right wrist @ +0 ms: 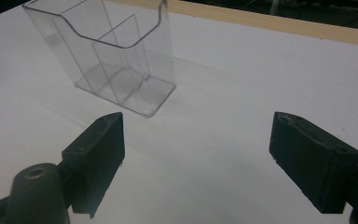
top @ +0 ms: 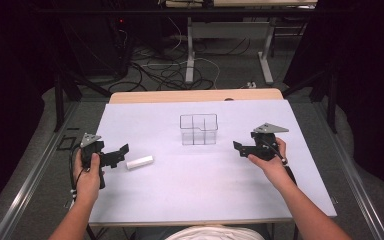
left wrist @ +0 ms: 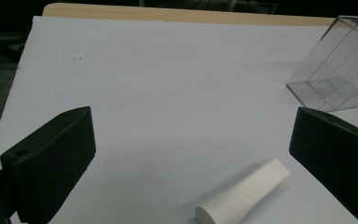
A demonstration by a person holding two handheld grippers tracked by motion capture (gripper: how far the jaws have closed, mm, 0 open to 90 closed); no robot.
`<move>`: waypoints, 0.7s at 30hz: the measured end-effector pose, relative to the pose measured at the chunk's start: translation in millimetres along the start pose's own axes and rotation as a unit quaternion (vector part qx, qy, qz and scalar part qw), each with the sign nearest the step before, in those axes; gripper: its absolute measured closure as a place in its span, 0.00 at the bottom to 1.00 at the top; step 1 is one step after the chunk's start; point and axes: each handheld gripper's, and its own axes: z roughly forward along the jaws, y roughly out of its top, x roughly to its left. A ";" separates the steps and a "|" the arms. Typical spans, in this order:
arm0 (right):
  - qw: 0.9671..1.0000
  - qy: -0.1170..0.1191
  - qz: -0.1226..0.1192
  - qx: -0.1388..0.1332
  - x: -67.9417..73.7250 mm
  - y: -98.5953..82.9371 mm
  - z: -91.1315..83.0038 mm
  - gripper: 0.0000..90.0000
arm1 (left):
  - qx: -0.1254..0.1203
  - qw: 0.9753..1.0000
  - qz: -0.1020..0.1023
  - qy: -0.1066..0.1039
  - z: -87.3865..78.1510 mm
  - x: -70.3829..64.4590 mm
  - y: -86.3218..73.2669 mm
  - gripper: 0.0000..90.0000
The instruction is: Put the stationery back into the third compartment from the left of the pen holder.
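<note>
A small white tube (top: 140, 162) lies on its side on the white table cover (top: 205, 185), left of centre. My left gripper (top: 121, 153) hovers just left of it, open. In the left gripper view the white tube (left wrist: 243, 194) lies low between the wide-apart jaws, untouched. A clear plastic organizer with inner dividers (top: 198, 129) stands upright mid-table. My right gripper (top: 239, 148) sits to its right, open and empty. The right gripper view shows the clear organizer (right wrist: 107, 56) ahead and to the left of the jaws.
The white cover leaves a strip of the wooden table edge (top: 195, 95) bare at the far side. Beyond it are table legs and loose cables (top: 180, 65) on the floor. A metal rail (top: 35, 170) runs along the left side.
</note>
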 end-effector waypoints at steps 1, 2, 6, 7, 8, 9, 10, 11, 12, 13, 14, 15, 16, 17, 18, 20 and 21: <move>1.000 0.004 -0.004 0.003 4.2 2.1 1.9 0.17 | -0.004 1.000 -0.001 0.001 -0.4 0.3 -0.4 0.00; 1.000 0.009 -0.013 0.006 8.3 4.2 3.4 0.16 | -0.004 1.000 -0.003 0.000 -1.3 0.6 -0.7 0.00; 0.998 0.031 -0.053 0.013 28.6 14.5 11.3 0.16 | -0.007 1.000 -0.011 0.001 -3.4 2.5 -2.0 0.01; 0.997 0.036 -0.062 0.015 34.3 17.1 13.9 0.16 | -0.005 1.000 -0.011 0.001 -3.9 2.9 -2.2 0.01; 0.996 0.042 -0.076 0.023 40.0 20.1 16.2 0.16 | -0.006 1.000 -0.011 0.001 -4.0 3.1 -2.3 0.01; 0.994 0.045 -0.091 0.027 45.9 22.9 18.8 0.16 | -0.007 1.000 -0.011 0.003 -4.2 3.2 -2.4 0.01; 0.992 0.050 -0.108 0.029 51.7 25.4 21.5 0.16 | -0.009 1.000 -0.010 0.004 -4.3 3.4 -2.4 0.01; 0.990 0.054 -0.125 0.033 57.2 27.9 24.3 0.16 | -0.010 1.000 -0.010 0.004 -4.4 3.4 -2.4 0.01; 0.988 0.056 -0.141 0.043 62.6 30.5 26.3 0.16 | -0.010 1.000 -0.010 0.004 -4.3 3.5 -2.6 0.01; 0.985 0.059 -0.156 0.052 67.3 33.0 28.5 0.17 | -0.011 1.000 -0.011 0.004 -4.2 3.5 -2.9 0.01; 0.982 0.062 -0.169 0.053 71.7 35.0 31.6 0.18 | -0.010 1.000 -0.011 0.006 -4.1 3.5 -3.2 0.01; 0.980 0.065 -0.181 0.056 75.7 37.1 34.1 0.20 | -0.011 1.000 -0.010 0.006 -3.8 3.5 -3.6 0.02; 0.978 0.067 -0.191 0.059 79.6 39.1 36.2 0.22 | -0.008 1.000 -0.011 0.005 -3.7 3.4 -4.0 0.02; 0.975 0.072 -0.199 0.063 83.3 41.1 38.2 0.23 | -0.007 1.000 -0.010 0.006 -3.8 3.5 -4.2 0.02; 0.973 0.075 -0.211 0.064 86.7 42.8 40.7 0.24 | -0.006 1.000 -0.010 0.005 -3.7 3.5 -4.5 0.02; 0.968 0.079 -0.230 0.068 94.4 45.4 44.4 0.27 | -0.007 1.000 -0.009 0.005 -3.3 3.3 -4.8 0.02; 0.965 0.082 -0.240 0.070 98.4 46.5 46.2 0.28 | -0.007 1.000 -0.009 0.005 -3.2 3.3 -4.8 0.02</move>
